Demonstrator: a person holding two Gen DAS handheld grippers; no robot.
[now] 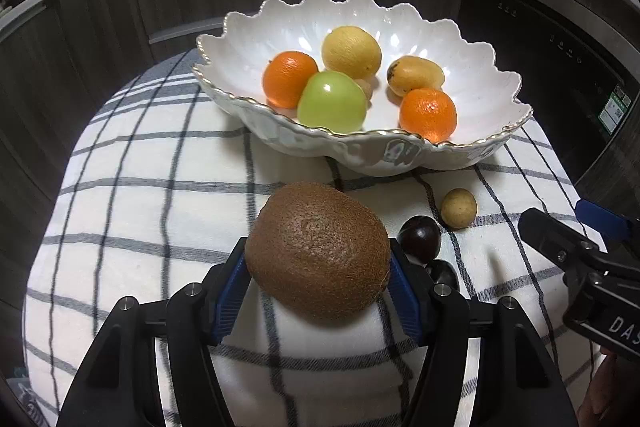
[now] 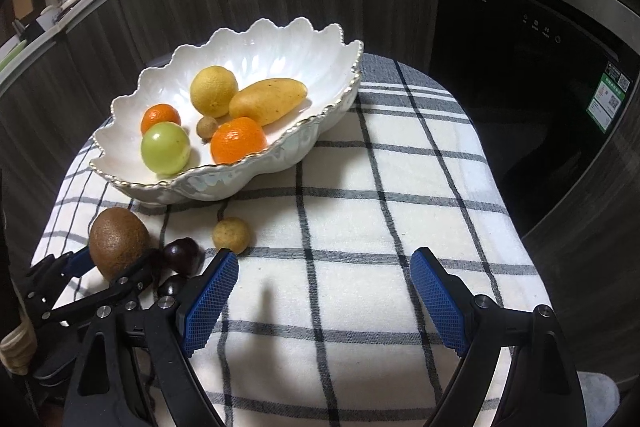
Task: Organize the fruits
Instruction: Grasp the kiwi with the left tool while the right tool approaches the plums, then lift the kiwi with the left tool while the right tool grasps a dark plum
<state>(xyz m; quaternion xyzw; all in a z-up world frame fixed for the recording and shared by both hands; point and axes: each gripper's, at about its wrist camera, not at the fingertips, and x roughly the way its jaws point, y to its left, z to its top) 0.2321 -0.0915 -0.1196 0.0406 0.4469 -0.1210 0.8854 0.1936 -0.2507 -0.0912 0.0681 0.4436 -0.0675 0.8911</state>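
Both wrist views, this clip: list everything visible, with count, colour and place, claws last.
bowl: 1, white scalloped with gold rim, far side of the cloth
oranges: 2, orange, in the bowl
lemon: 1, yellow, in the bowl, back
green fruit: 1, pale green, in the bowl, front
mango: 1, yellow-orange, in the bowl
small tan fruit: 1, in the bowl, centre
kiwi: 1, brown, between the left claw's pads
small round fruit: 1, tan, on the cloth before the bowl
dark fruits: 2, dark purple, on the cloth beside the kiwi
checked cloth: 1, white with grey lines, under everything
left claw: shut on the kiwi
right claw: open, above bare cloth
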